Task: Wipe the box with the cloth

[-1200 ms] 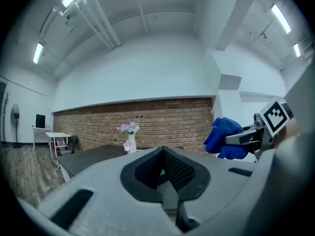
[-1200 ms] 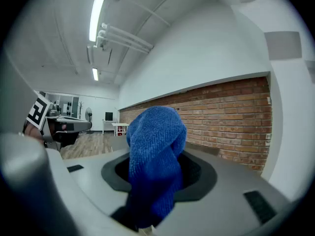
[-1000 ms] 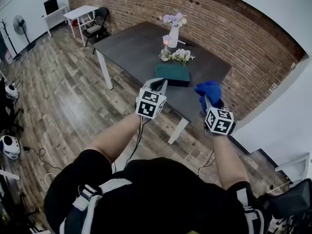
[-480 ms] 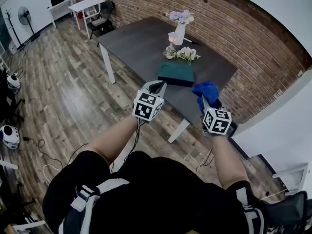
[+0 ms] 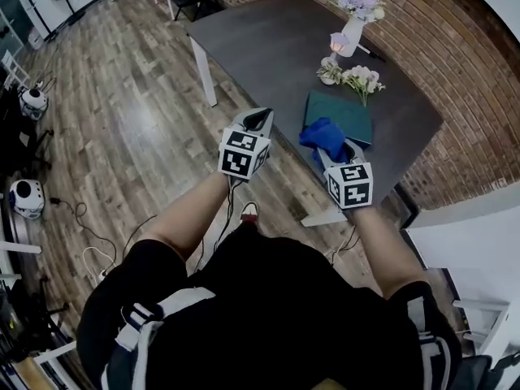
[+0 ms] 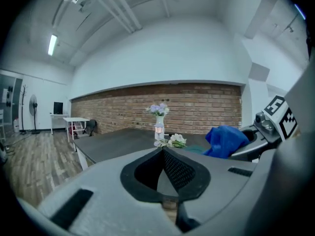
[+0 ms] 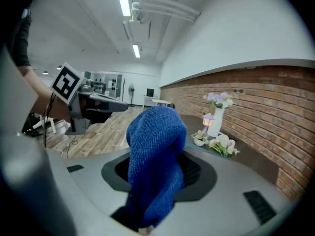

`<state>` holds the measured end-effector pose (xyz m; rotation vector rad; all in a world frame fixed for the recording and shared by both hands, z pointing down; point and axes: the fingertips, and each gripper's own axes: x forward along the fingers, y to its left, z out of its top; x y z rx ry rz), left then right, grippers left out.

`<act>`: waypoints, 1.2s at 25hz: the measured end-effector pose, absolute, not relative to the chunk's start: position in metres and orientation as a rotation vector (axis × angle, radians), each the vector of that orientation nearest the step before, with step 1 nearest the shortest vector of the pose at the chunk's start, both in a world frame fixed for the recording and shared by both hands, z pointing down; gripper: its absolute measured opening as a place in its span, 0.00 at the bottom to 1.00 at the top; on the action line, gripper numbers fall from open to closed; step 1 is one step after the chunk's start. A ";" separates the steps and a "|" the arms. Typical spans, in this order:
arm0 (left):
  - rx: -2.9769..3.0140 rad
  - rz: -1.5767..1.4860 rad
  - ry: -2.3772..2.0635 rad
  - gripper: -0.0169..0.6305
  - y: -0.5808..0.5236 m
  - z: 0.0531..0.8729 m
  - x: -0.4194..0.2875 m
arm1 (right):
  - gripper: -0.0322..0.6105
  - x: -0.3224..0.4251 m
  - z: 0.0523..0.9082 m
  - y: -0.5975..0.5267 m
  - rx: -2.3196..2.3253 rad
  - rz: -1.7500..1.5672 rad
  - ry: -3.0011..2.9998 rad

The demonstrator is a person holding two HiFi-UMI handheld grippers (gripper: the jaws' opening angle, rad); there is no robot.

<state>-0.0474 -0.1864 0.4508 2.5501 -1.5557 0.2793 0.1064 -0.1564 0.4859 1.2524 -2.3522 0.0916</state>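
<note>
While the blue cloth [image 7: 155, 146] is squeezed tight between the jaws of the right gripper [image 5: 333, 153], it sticks up in a soft lump. The green box [image 5: 345, 116] lies flat on the dark table [image 5: 260, 47], just in front of that gripper. Seen from above, the cloth covers its near corner. I cannot tell if they touch. The left gripper [image 5: 258, 120] is off to the side, its jaws closed on nothing. A vase of flowers [image 5: 353, 27] stands behind the box.
</note>
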 end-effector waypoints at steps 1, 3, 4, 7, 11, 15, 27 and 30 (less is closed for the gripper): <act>2.537 0.276 -1.551 0.04 -0.205 0.453 -0.058 | 0.33 0.090 0.495 -0.168 1.210 0.104 -2.343; 2.529 0.274 -1.529 0.04 -0.241 0.455 -0.074 | 0.33 0.062 0.513 -0.193 1.136 0.138 -2.308; 2.536 0.277 -1.514 0.04 -0.257 0.455 -0.080 | 0.33 0.051 0.523 -0.205 1.102 0.154 -2.281; 2.569 0.281 -1.475 0.04 -0.296 0.455 -0.094 | 0.33 0.029 0.546 -0.244 1.034 0.185 -2.215; 2.523 0.236 -1.430 0.04 -0.326 0.460 -0.112 | 0.33 0.017 0.570 -0.279 0.985 0.231 -2.142; 2.492 0.167 -1.424 0.04 -0.337 0.464 -0.121 | 0.33 0.016 0.586 -0.312 0.912 0.211 -2.080; 2.326 0.257 -1.652 0.04 -0.349 0.462 -0.168 | 0.33 0.042 0.576 -0.460 1.013 0.156 -2.016; 2.342 0.290 -1.649 0.04 -0.349 0.458 -0.153 | 0.33 0.062 0.577 -0.472 1.039 0.181 -2.002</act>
